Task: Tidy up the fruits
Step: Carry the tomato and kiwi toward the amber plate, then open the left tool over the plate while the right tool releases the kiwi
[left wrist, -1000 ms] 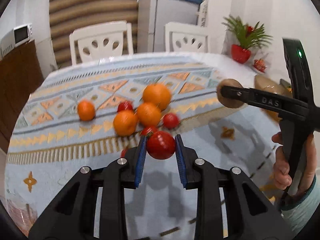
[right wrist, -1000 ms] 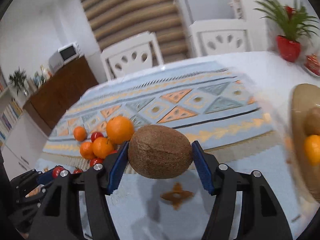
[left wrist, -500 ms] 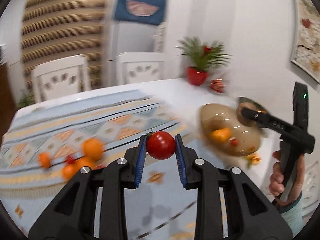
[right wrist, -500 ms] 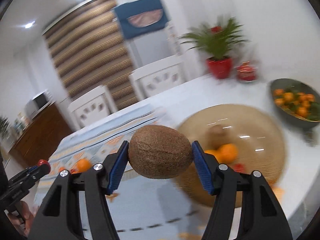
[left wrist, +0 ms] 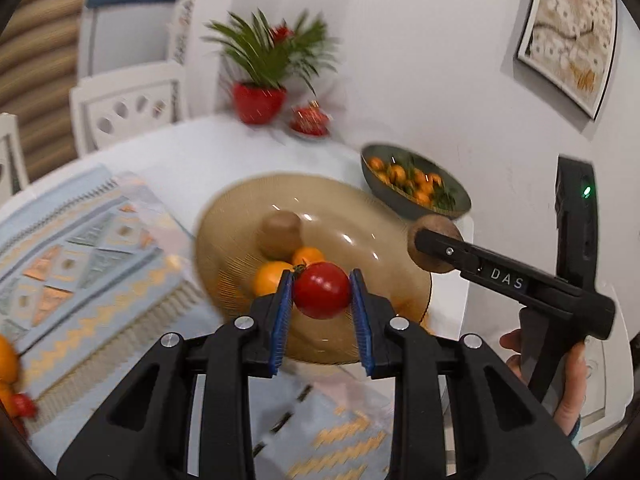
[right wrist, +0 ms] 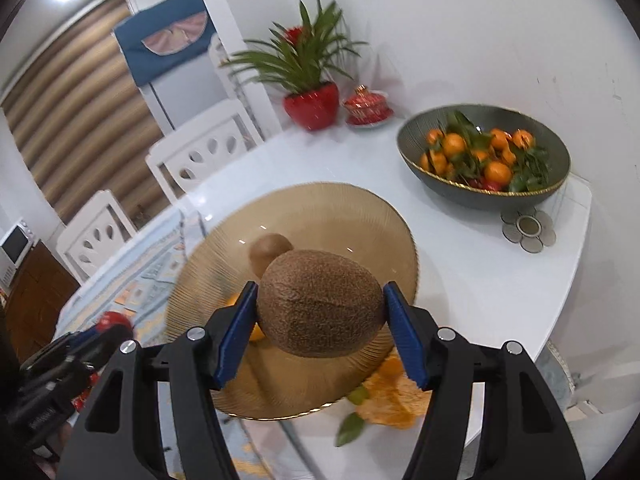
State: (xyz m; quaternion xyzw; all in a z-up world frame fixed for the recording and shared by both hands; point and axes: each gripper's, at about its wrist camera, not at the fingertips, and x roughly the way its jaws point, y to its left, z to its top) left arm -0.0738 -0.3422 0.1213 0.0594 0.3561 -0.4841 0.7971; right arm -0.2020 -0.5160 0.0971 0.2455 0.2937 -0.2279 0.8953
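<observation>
My left gripper (left wrist: 321,294) is shut on a red tomato (left wrist: 321,290) and hovers over the near side of an amber glass plate (left wrist: 360,216). On that plate lie a brown kiwi (left wrist: 279,233) and two oranges (left wrist: 269,278). My right gripper (right wrist: 320,312) is shut on a larger brown kiwi (right wrist: 320,304), held above the same amber plate (right wrist: 360,208). In the left wrist view the right gripper (left wrist: 434,249) reaches in from the right, over the plate's right rim. The left gripper (right wrist: 114,322) with its tomato appears at the lower left of the right wrist view.
A dark green bowl (right wrist: 484,192) of mandarins with leaves stands behind the plate by the wall. A red potted plant (right wrist: 312,104) and a small red lidded dish (right wrist: 366,110) sit at the back. Loose oranges (left wrist: 6,360) remain on the patterned runner (left wrist: 80,256). White chairs (right wrist: 204,148) surround the table.
Both grippers swung right from the fruit pile on the runner to above the amber plate, each still holding its fruit. The plate is now closer and directly below.
</observation>
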